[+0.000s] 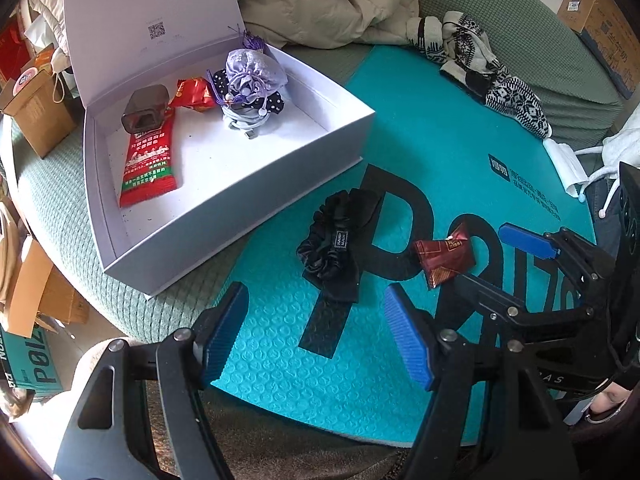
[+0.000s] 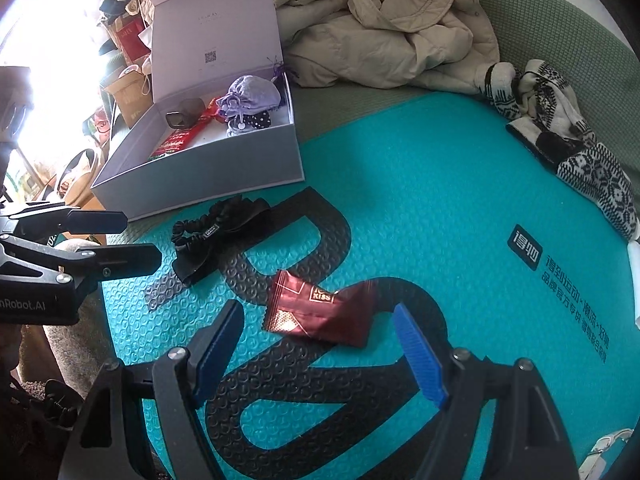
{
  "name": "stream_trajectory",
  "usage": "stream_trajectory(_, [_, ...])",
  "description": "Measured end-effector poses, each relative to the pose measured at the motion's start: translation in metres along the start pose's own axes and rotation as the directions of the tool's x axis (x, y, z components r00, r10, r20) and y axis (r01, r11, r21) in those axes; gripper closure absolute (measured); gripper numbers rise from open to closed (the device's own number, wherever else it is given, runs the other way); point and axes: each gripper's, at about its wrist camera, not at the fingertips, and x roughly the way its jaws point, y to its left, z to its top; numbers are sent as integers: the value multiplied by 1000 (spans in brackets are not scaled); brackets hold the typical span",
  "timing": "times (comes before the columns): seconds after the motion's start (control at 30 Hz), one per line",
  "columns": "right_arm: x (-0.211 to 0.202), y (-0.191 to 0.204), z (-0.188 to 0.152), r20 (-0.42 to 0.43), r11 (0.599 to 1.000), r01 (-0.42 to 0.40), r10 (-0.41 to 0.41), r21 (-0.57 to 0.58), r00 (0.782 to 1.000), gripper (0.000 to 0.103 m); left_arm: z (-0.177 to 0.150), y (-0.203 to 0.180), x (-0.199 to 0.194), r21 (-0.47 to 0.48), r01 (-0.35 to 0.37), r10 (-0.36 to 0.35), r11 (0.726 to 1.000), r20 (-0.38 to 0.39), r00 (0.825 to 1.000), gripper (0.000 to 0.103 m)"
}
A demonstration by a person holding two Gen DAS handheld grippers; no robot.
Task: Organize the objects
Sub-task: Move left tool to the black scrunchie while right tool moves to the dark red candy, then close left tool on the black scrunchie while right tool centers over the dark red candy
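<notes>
- Both grippers are seen with their blue-padded fingers spread wide and nothing held between them.
- In its own wrist view, the left gripper (image 1: 316,336) is held above the teal mat (image 1: 440,128), with the black scrunchie (image 1: 332,248) lying on the mat just ahead of its fingertips.
- In its own view, the right gripper (image 2: 320,352) is held low over the mat, and the dark red candy wrapper (image 2: 320,312) is framed between and slightly ahead of its two pads, not touched by either.
- From the left wrist view, the right gripper is seen at the right edge, with the candy wrapper (image 1: 444,258) lying just beside its fingers.
- The scrunchie (image 2: 216,236) is seen apart from the candy wrapper, lying near the front wall of the white box (image 2: 200,176).
- The white box (image 1: 224,208) is seen open, its lid standing upright at the back, partly on the mat's corner and partly on the green cushion (image 1: 520,40).
- Inside the box, a long red snack packet (image 1: 150,160), a dark rectangular case (image 1: 144,110), a small red packet (image 1: 194,94) and a lavender drawstring pouch (image 1: 254,74) are found; the case rests on the long packet's upper end.
- A beige jacket (image 1: 332,0) and a black-and-white patterned knit (image 1: 484,68) are seen lying beyond the mat on the cushion.
</notes>
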Motion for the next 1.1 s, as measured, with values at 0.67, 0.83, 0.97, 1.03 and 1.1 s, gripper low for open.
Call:
stream_trajectory(0.67, [33, 4, 3, -34, 999, 31, -32, -26, 999, 25, 21, -7, 50, 47, -13, 16, 999, -53, 998, 41])
stream_trajectory(0.83, [31, 3, 1, -25, 999, 43, -43, -31, 999, 35, 22, -7, 57, 45, -8, 11, 999, -57, 998, 58])
stream_trajectory(0.97, [27, 1, 0, -21, 998, 41, -42, -38, 999, 45, 22, -12, 58, 66, 8, -4, 998, -61, 998, 78])
stream_trajectory(1.03, [25, 0, -2, -17, 999, 35, -35, -41, 999, 47, 21, -16, 58, 83, 9, -4, 997, -62, 998, 79])
stream_trajectory(1.1, [22, -1, -4, -14, 999, 28, -29, -39, 999, 49, 19, -20, 58, 87, 24, -18, 996, -67, 998, 80])
